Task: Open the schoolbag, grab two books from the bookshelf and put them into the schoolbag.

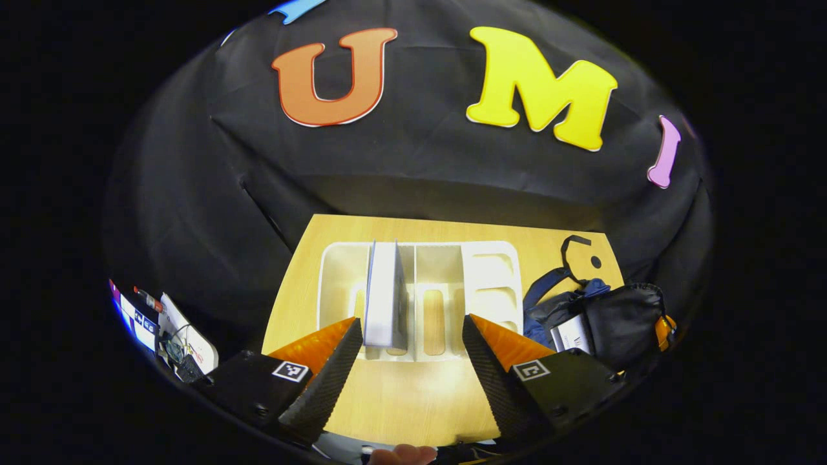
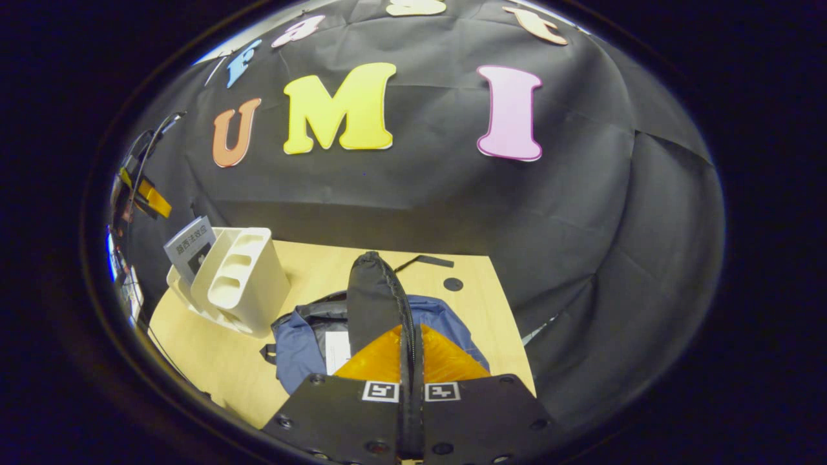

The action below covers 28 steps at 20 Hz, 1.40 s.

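Holding your left tool (image 1: 411, 361) wide open facing the book (image 1: 384, 302) in the bookshelf (image 1: 497, 271), you're pinching the schoolbag (image 2: 303, 342) flap (image 2: 373, 303) with your right tool (image 2: 411, 361).

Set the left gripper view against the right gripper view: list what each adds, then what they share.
Left gripper view: the left gripper open before the slots of the rack, a book standing in one; clutter beyond the table.
Right gripper view: the right gripper shut on the flap of the bag, held upright.
Both: table, rack, book, bag with a white book inside.
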Tool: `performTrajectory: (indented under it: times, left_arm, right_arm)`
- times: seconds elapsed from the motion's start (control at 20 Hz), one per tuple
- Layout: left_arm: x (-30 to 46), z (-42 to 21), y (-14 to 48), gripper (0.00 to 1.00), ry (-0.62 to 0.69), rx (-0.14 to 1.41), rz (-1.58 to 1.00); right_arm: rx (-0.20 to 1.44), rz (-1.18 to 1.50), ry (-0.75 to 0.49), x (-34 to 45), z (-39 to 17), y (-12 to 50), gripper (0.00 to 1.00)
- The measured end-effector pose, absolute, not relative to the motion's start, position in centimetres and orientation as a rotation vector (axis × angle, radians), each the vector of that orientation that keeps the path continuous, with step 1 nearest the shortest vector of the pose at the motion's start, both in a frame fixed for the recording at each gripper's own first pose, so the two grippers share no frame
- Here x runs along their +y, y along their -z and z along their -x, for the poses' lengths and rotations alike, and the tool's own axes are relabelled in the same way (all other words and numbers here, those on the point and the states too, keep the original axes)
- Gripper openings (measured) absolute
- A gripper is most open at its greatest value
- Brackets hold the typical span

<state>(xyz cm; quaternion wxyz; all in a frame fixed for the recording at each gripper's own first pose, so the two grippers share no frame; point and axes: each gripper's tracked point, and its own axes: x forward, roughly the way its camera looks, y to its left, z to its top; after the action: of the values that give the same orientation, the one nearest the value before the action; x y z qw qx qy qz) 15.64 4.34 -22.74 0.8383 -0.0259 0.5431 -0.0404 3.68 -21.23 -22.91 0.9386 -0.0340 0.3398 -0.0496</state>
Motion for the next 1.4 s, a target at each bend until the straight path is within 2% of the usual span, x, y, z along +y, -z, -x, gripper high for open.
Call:
performTrajectory:
  times: [0.35, 0.9, 1.3, 1.4]
  left_arm:
    - [6.2, -17.3, 28.5, 0.98, 0.124, 1.350, 0.008]
    - [6.0, -17.6, 34.3, 1.00, 0.149, 1.535, 0.086]
    - [6.4, -17.3, 36.6, 0.85, 0.130, 1.620, 0.095]
    - [6.5, -17.3, 36.7, 0.77, 0.123, 1.632, 0.092]
  right_arm:
    - [0.704, 0.060, 0.144, -21.7, -3.4, 23.1, 0.00]
    - [0.715, 0.058, 0.188, -21.9, -3.4, 23.3, 0.00]
    - [0.721, 0.058, 0.210, -22.1, -3.4, 23.3, 0.00]
    - [0.723, 0.060, 0.208, -22.1, -3.5, 23.4, 0.00]
